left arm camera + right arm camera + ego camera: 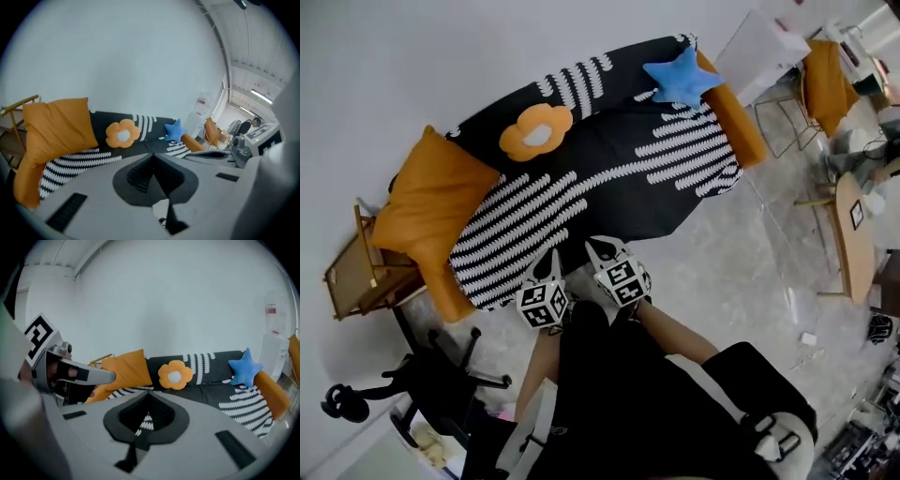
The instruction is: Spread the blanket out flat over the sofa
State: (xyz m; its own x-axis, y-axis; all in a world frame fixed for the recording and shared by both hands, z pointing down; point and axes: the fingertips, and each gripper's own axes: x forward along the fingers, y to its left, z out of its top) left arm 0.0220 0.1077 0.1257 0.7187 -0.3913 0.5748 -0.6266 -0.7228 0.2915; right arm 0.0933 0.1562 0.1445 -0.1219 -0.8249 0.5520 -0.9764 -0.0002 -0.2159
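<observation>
blanket [609, 178] over sofa [737, 122], flower cushion [536, 131], star cushion [680, 80] on it, L gripper [152, 154], R gripper [149, 393] closed, empty

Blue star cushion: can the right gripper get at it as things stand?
Probably yes. The right gripper, shut, hangs at the near edge of the blanket; only flat fabric lies between it and the blue star cushion, though a step closer looks needed.

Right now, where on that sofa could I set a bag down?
The blanket lies bare mid-seat, between the orange pillow and the orange armrest, in front of the flower cushion. The star cushion crowds the armrest end.
</observation>
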